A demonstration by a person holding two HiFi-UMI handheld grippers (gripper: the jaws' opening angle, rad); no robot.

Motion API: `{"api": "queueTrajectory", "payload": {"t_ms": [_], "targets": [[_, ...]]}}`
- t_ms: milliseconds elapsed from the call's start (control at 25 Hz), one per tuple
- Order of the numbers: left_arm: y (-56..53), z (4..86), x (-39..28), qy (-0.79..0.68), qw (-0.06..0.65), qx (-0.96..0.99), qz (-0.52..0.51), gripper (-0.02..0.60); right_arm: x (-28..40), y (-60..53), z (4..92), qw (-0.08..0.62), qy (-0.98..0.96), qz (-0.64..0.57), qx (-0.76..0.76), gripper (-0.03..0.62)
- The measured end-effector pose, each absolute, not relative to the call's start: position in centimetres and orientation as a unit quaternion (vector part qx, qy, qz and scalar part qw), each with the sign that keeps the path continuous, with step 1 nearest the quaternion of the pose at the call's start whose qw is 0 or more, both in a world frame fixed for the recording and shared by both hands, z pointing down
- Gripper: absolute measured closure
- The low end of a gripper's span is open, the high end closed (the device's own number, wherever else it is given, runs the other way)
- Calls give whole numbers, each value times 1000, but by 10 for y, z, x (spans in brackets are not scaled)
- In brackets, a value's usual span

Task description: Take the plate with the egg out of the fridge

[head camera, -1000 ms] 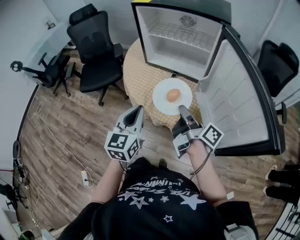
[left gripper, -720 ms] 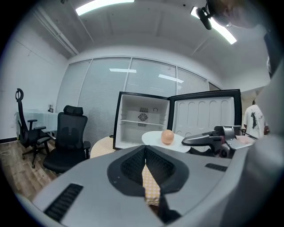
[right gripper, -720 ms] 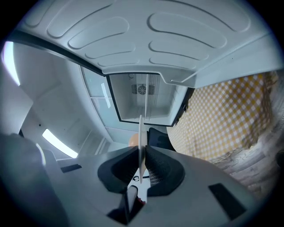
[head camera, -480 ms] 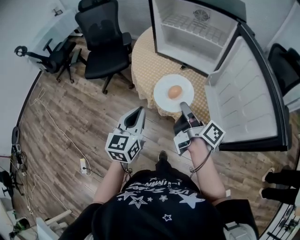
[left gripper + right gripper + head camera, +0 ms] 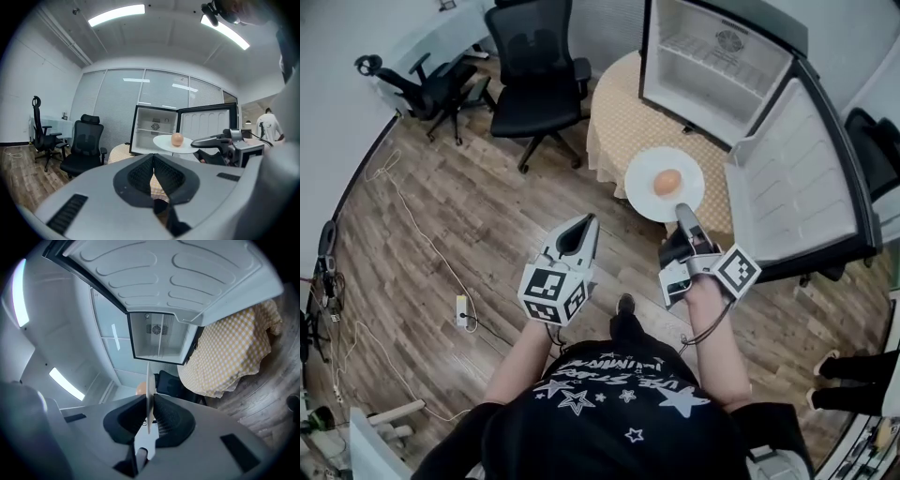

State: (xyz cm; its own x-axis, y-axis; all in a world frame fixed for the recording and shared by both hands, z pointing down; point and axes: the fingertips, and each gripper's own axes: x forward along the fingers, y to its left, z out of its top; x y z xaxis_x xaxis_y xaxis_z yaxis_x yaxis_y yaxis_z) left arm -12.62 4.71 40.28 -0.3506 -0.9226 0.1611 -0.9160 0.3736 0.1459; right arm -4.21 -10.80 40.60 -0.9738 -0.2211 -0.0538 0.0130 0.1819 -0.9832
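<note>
A white plate [image 5: 646, 193] with a brown egg [image 5: 667, 181] on it hangs level in the air over the near edge of the round table [image 5: 623, 122]. My right gripper [image 5: 682, 212] is shut on the plate's near rim. In the right gripper view the plate [image 5: 148, 380] shows edge-on between the pads, with the egg [image 5: 139, 389] peeking out to its left. My left gripper [image 5: 584, 223] is shut and empty, lower left of the plate and apart from it. From the left gripper [image 5: 153, 157] view, plate [image 5: 164, 142] and egg [image 5: 176, 138] float ahead.
The small fridge [image 5: 722, 56] stands open on the checkered tablecloth [image 5: 619, 131], its door [image 5: 787, 178] swung out to the right. Black office chairs [image 5: 534, 70] stand on the wooden floor at the left. A cable and power strip [image 5: 461, 312] lie on the floor.
The plate with the egg has come back with the right gripper, farther out from the fridge toward the table's near edge. The left gripper kept its place beside it.
</note>
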Motion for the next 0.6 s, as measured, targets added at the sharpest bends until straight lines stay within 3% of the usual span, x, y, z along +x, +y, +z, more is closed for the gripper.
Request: {"api": "queueTrajectory", "payload": {"t_ms": [600], "targets": [[157,397,-32,-813,89,576,-12,572,63,12,401,102,756,-643,-70,543]]}}
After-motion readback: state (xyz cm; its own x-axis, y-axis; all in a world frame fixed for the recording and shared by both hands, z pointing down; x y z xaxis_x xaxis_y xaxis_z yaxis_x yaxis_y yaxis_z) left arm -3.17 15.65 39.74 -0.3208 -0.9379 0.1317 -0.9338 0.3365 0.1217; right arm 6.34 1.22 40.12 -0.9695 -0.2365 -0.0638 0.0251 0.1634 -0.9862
